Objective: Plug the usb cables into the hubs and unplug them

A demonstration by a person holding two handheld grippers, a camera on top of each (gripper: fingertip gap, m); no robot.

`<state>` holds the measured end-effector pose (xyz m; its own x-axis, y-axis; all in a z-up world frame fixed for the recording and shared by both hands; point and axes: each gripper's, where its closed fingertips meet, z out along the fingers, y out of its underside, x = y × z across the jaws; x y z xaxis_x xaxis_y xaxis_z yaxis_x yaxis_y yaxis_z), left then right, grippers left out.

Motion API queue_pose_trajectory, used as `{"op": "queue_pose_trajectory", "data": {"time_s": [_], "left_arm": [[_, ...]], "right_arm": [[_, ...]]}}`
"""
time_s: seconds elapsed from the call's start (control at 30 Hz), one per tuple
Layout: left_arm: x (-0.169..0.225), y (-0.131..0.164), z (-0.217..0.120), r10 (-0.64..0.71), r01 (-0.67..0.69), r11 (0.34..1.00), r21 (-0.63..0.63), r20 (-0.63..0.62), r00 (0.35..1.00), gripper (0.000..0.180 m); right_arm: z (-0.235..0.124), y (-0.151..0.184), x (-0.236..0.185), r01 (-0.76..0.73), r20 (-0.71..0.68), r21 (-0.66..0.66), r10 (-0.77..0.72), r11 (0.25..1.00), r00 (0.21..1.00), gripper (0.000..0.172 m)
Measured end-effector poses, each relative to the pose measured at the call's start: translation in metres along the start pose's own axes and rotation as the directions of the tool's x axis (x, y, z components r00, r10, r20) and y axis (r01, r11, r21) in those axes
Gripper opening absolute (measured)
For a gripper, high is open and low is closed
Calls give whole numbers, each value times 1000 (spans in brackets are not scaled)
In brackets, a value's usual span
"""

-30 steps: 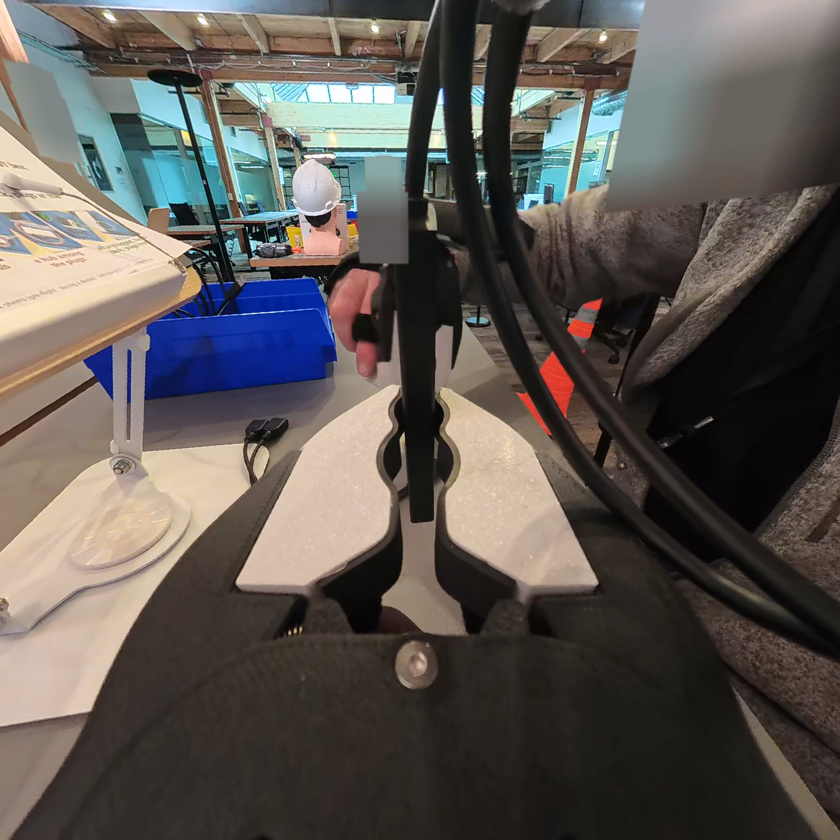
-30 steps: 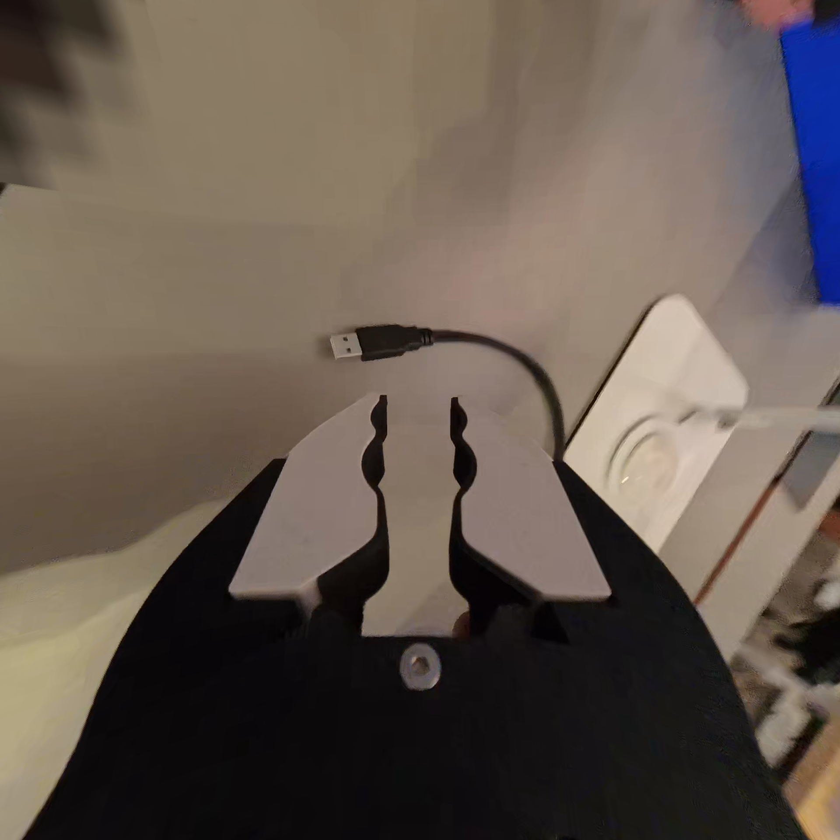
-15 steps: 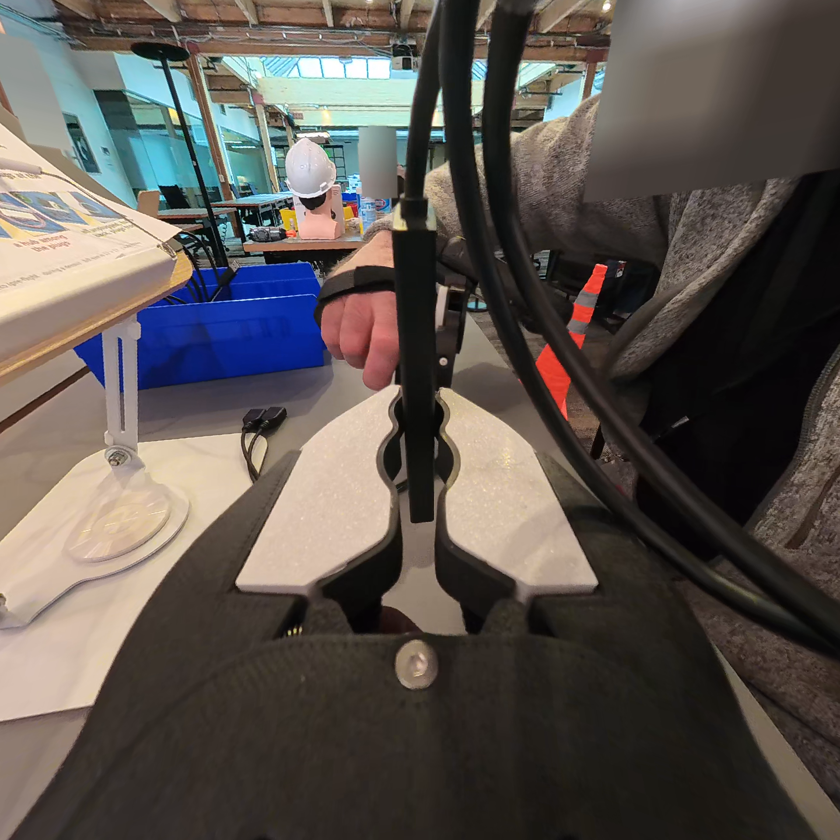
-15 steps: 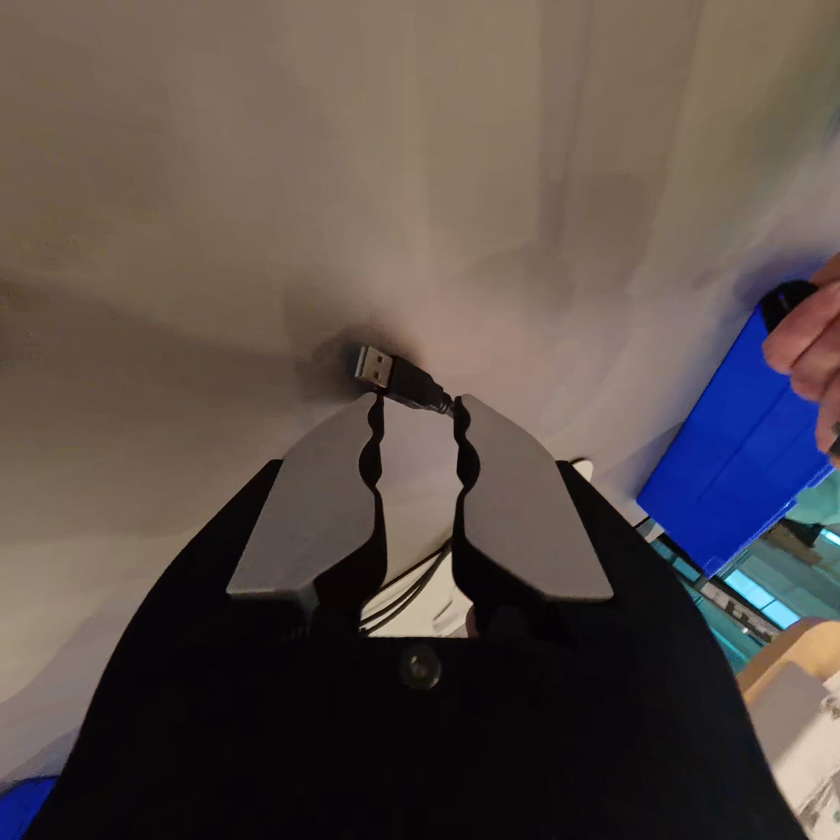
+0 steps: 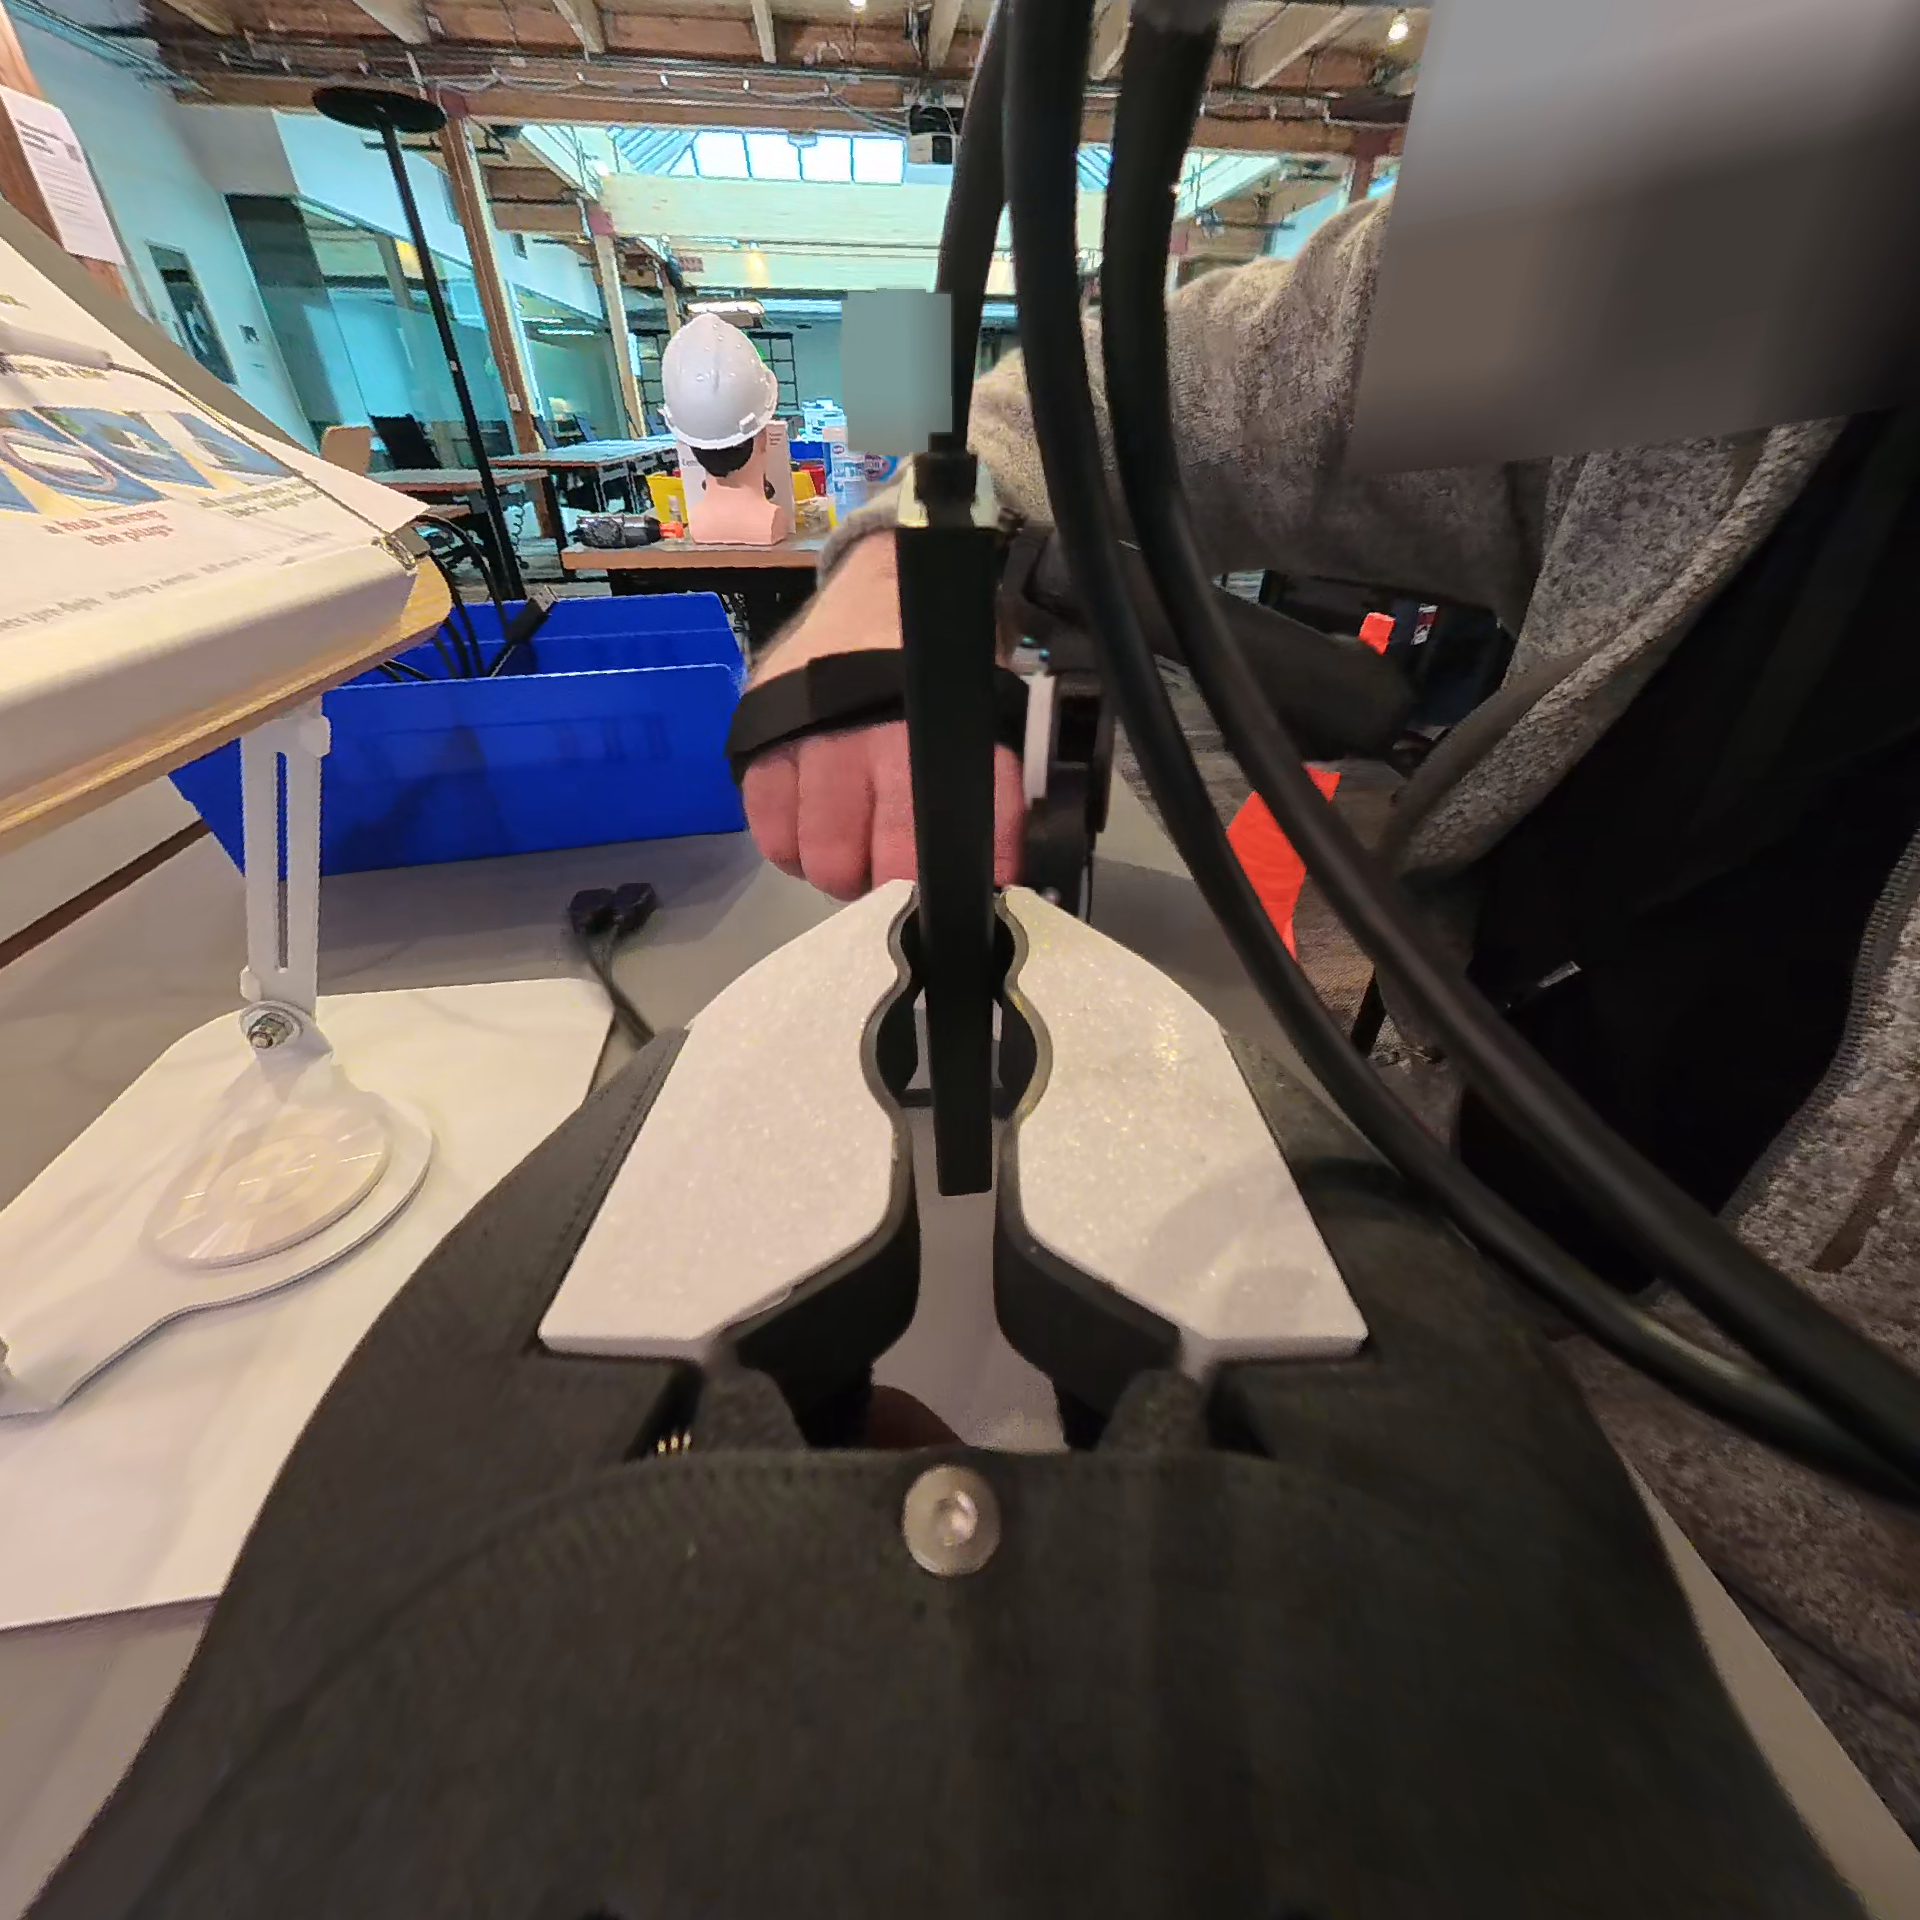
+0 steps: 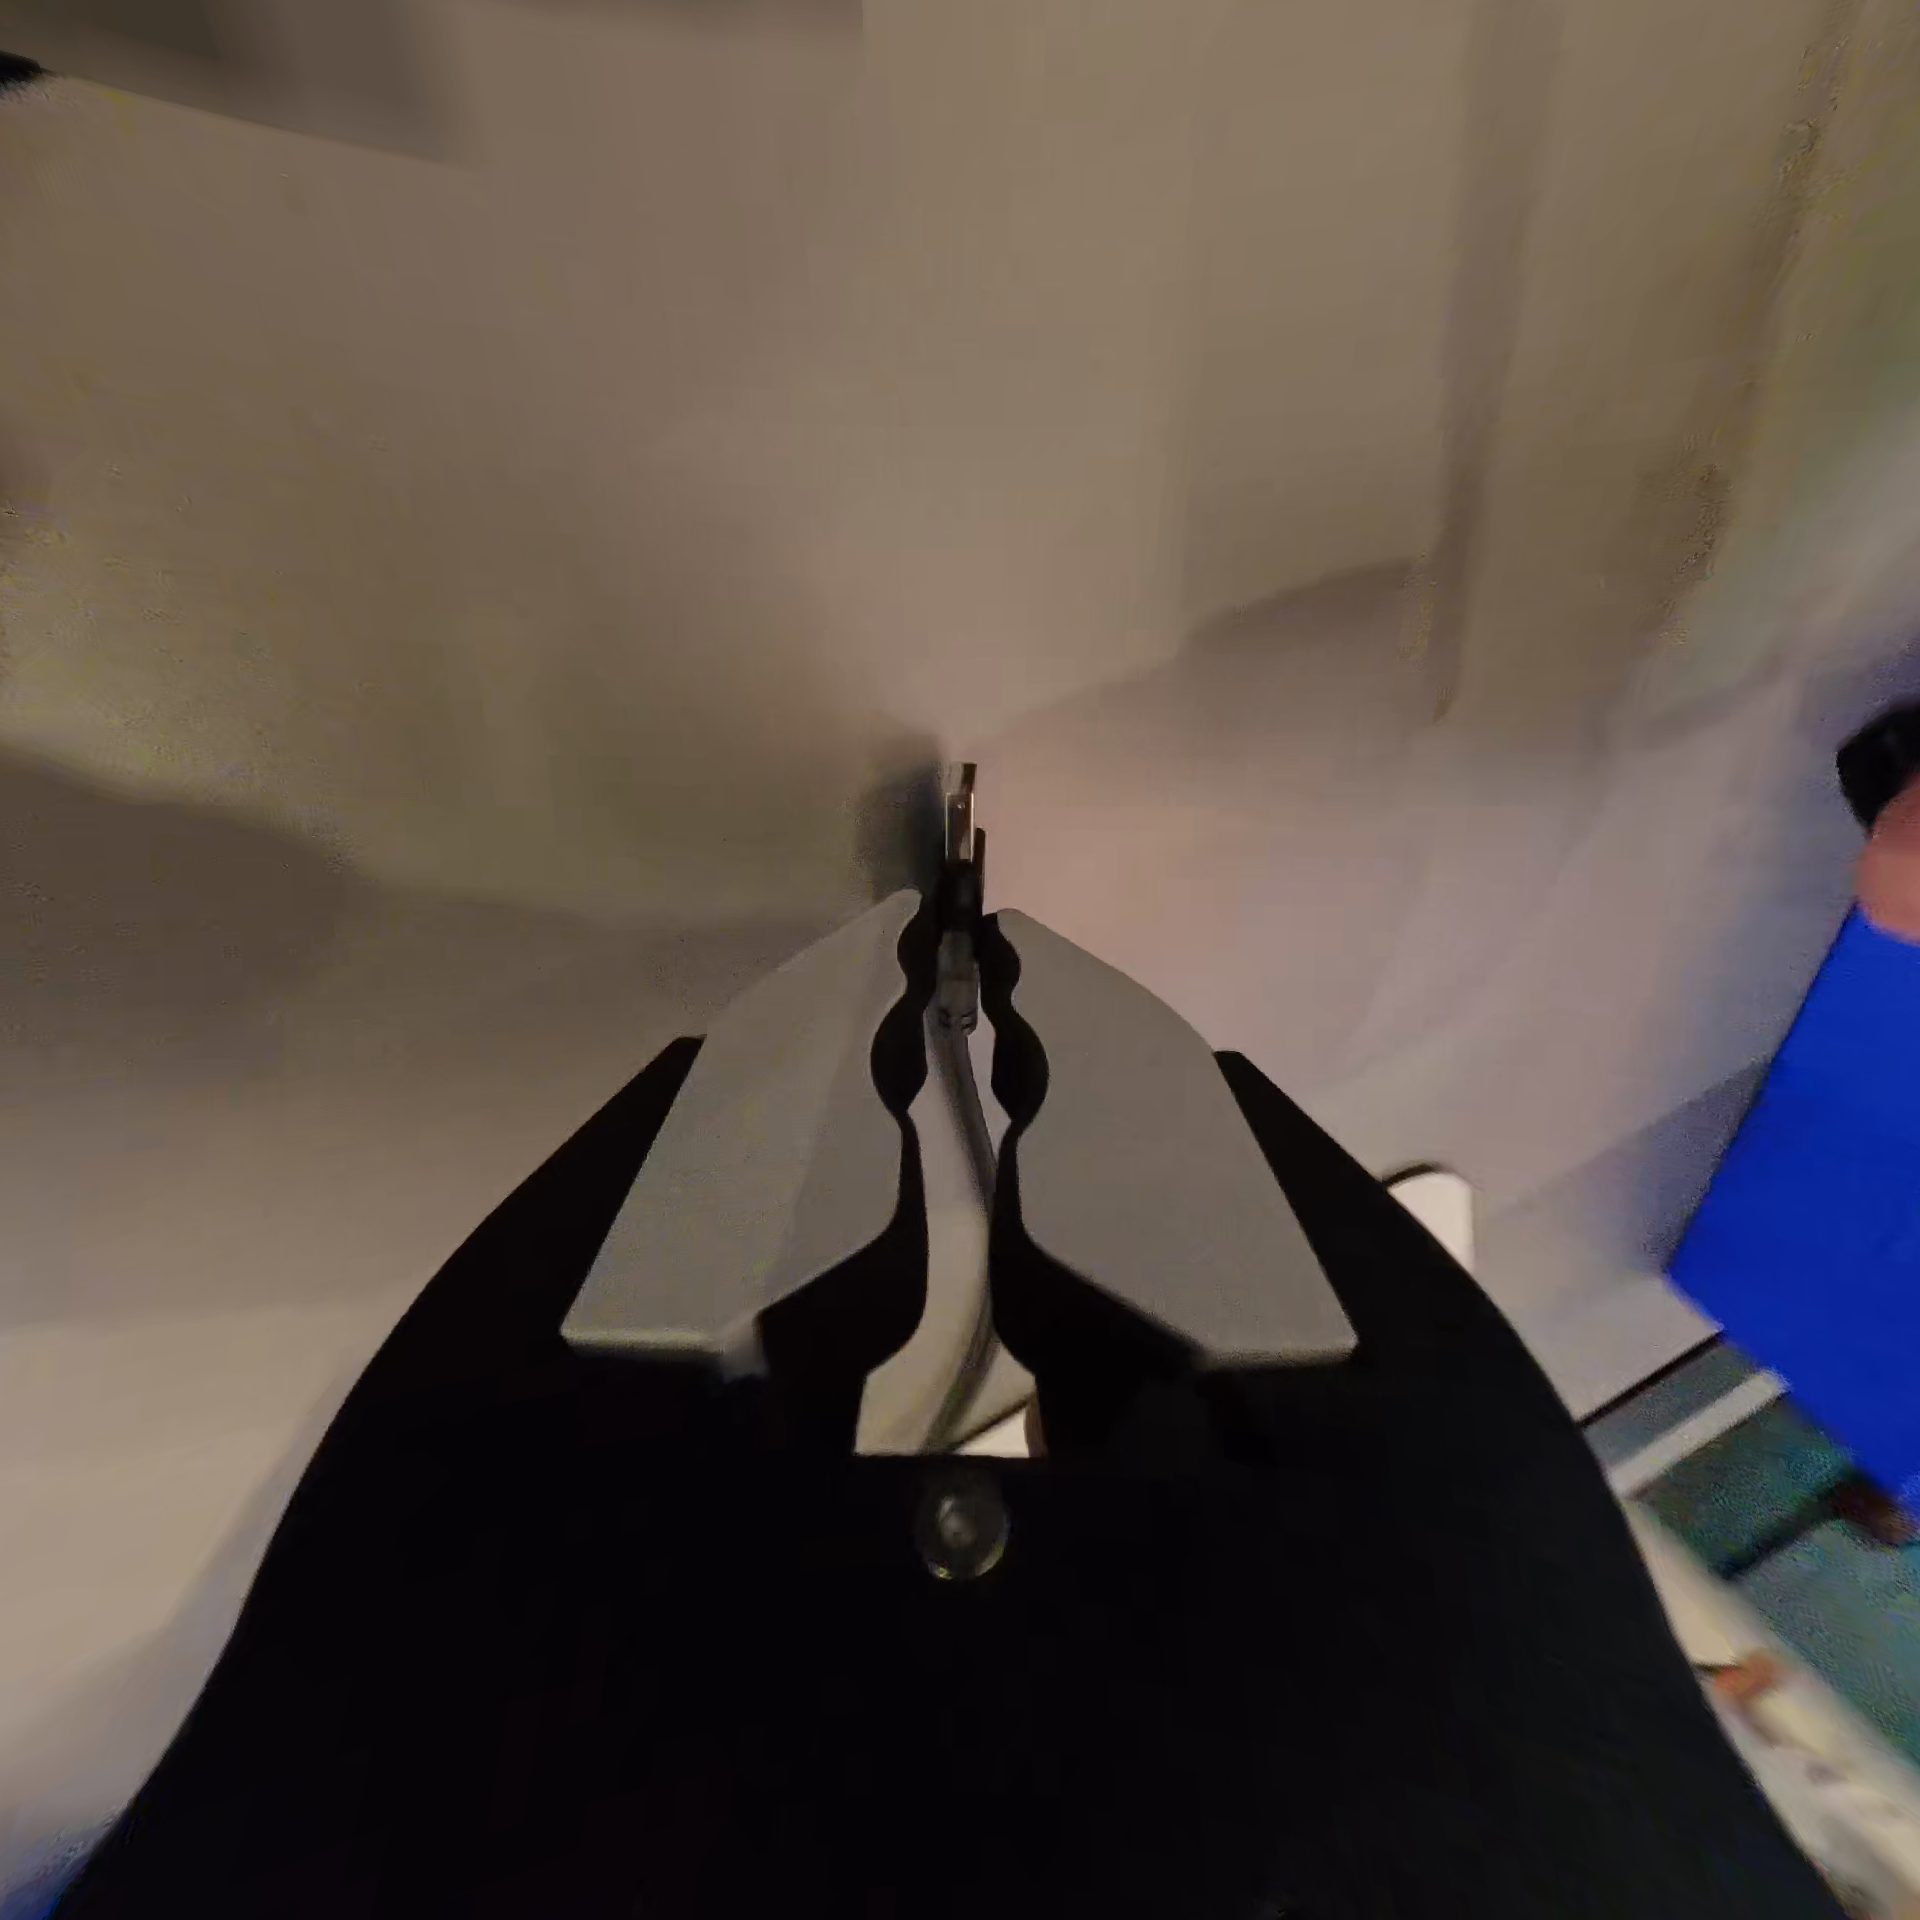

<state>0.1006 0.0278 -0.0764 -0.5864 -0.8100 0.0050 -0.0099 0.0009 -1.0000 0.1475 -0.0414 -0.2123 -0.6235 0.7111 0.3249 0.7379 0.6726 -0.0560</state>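
Note:
In the left wrist view my left gripper (image 5: 956,906) is shut on a slim black USB hub (image 5: 951,769), held upright, with its thin cable leaving the top end. Both pads press on its sides. In the right wrist view my right gripper (image 6: 961,909) is shut on a black USB plug (image 6: 962,831). The plug's metal tip sticks out past the fingertips over the pale table, and its cable (image 6: 966,1122) runs back between the fingers. The hand (image 5: 831,810) holding the right gripper shows behind the hub in the left wrist view.
Two more black plugs (image 5: 613,904) lie on the table beside a white sheet. A blue bin (image 5: 499,748) stands behind them. A white stand (image 5: 281,935) carrying a printed board (image 5: 156,540) is at the left. Thick black cables (image 5: 1143,623) hang at the right.
My right gripper came down open over the plug lying on the table and shut on it; the plug now stands edge-on in the grasp. My left gripper kept its hold on the hub.

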Motion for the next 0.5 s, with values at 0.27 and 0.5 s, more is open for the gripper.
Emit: {"op": "queue_pose_trajectory", "data": {"time_s": [0.27, 0.5], "left_arm": [[-9, 2, 3, 42, -40, 999, -26, 89, 995, 10], [-23, 12, 8, 144, -118, 985, -127, 219, 965, 10]], "right_arm": [[-31, 23, 42, -564, -175, 195, 594, 803, 785, 8], [-80, 49, 64, -757, -279, 320, 820, 570, 500, 8]]}}
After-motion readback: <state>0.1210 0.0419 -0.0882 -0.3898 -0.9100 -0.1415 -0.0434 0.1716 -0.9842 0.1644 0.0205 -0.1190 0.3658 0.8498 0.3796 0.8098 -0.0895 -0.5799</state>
